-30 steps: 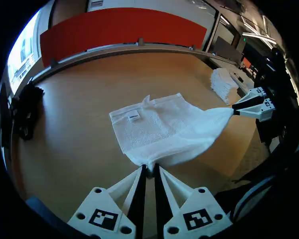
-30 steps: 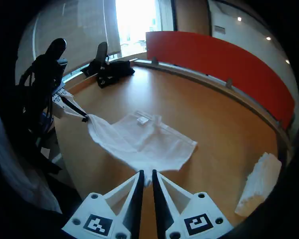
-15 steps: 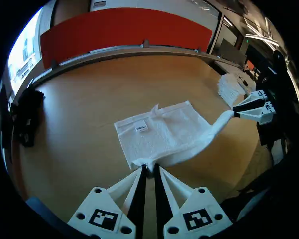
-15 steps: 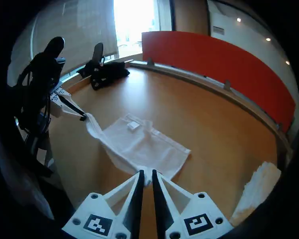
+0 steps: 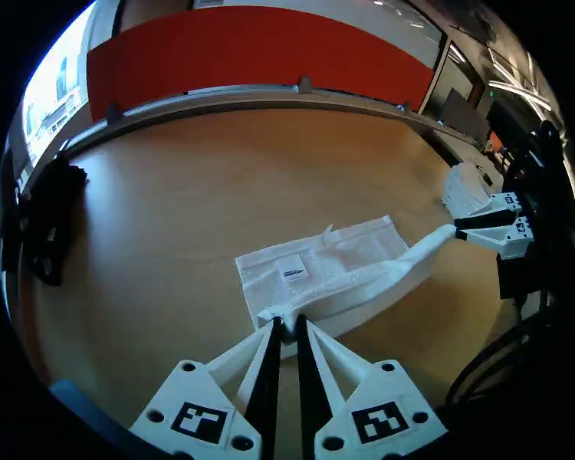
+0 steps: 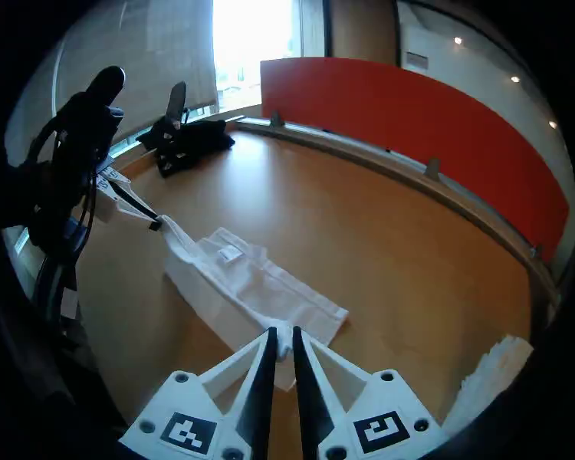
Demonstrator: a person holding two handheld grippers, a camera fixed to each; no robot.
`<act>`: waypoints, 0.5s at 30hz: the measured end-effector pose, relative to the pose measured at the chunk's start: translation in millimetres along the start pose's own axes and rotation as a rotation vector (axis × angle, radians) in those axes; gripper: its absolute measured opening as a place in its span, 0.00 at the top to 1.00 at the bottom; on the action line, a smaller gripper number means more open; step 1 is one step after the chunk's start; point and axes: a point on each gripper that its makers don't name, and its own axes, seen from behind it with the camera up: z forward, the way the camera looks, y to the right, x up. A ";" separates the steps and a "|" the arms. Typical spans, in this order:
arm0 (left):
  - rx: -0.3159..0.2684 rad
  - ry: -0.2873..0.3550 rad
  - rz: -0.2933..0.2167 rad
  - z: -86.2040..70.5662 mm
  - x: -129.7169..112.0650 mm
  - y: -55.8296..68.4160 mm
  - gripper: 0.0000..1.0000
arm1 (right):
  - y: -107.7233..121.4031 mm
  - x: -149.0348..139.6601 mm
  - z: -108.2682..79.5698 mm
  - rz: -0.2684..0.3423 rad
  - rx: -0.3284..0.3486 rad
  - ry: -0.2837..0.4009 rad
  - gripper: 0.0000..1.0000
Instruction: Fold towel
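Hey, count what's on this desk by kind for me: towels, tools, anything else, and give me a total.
white towel, held at both ends: 1
stack of folded towels: 1
tools: 2, the left tool and the right tool
black bag: 1
Total: 5

Left gripper (image 5: 287,320) and right gripper (image 6: 284,333) are held low and well apart, each with both fingers pinched tight on a towel (image 5: 341,261) corner.
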 end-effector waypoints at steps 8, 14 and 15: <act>-0.003 -0.014 0.014 8.3 -2.5 -1.6 0.86 | 3.8 -5.4 6.9 0.008 0.000 -0.015 0.85; 0.003 -0.033 0.021 21.8 -7.6 -5.4 0.86 | 6.6 -13.2 17.9 0.013 0.002 -0.037 0.85; 0.005 -0.036 0.025 24.5 -8.7 -6.2 0.86 | 7.1 -14.7 20.1 0.013 0.002 -0.041 0.85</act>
